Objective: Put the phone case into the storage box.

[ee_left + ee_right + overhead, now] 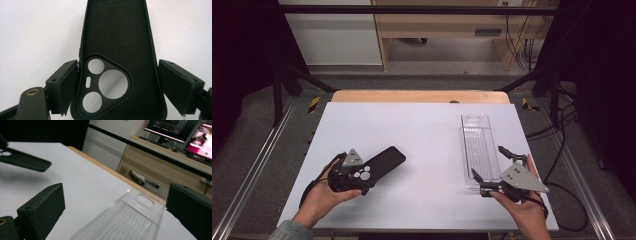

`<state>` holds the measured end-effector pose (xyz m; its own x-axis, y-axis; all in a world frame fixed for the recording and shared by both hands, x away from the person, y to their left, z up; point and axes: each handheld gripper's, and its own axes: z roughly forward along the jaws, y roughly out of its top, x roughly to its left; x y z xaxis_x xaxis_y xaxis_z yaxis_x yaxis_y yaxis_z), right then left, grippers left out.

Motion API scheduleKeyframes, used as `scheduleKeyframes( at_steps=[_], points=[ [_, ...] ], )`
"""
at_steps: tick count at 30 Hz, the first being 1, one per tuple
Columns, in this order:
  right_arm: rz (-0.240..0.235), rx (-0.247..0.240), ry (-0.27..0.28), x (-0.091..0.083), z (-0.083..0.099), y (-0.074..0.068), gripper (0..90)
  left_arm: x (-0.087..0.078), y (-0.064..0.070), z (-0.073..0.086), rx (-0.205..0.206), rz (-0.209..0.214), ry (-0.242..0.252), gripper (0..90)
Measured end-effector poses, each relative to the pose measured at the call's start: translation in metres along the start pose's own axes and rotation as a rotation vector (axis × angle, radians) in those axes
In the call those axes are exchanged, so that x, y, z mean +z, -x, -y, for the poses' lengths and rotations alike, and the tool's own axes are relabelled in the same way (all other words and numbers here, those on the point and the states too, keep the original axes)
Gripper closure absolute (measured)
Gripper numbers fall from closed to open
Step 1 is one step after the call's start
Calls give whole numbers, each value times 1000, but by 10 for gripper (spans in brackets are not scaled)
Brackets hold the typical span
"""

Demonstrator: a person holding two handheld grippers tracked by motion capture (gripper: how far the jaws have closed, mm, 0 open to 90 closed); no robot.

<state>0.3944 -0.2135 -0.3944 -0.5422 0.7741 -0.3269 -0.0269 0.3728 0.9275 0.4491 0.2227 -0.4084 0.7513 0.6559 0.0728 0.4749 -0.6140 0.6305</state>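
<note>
A: Two things on the white surface (422, 135): a black soft-lined phone case with a triangular camera cut-out (379, 165) at left, and a clear ribbed plastic tray, long and narrow (479, 147), at right.

B: Left gripper (357, 176)?

A: At the case's camera end. In the left gripper view the jaws straddle the black case (120, 50): the left pad touches its edge or is a hair off, the right pad shows a thin gap. So nearly closed around it, not clamped as far as I can tell. Case looks open side up, lying flat or just off the surface; hard to say.

B: Right gripper (492, 170)?

A: Jaws wide apart, holding nothing, one on each side of the tray's near end. The right gripper view looks along the clear tray (130, 220) between them, neither pad touching.

B: Handling?

A: Guessing: the case is light and flexible, rubbery rim, grippy enough. Squeeze across the long edges by the cut-out; too hard and the walls bow inward. The far end may droop when it's lifted from one end.

B: Tray?

A: Light, stiff, thin-walled, smooth, so slippery. Take it across the two long walls, gently, or it may skid or crack.
</note>
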Motion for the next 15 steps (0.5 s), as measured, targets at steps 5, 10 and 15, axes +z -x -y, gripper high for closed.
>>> scheduleKeyframes(
  at_steps=[5, 10, 15],
  points=[
    [-83, -100, -1, 24, -23, -23, 34, -1, 2, -16, 30, 17, -17, 186],
    [-127, -159, -2, 43, -38, -39, 37, -7, 4, -27, 45, 22, -13, 186],
    [-146, -203, -2, 54, -43, -52, 41, -14, 6, -37, 83, 25, -24, 187]
  ],
)
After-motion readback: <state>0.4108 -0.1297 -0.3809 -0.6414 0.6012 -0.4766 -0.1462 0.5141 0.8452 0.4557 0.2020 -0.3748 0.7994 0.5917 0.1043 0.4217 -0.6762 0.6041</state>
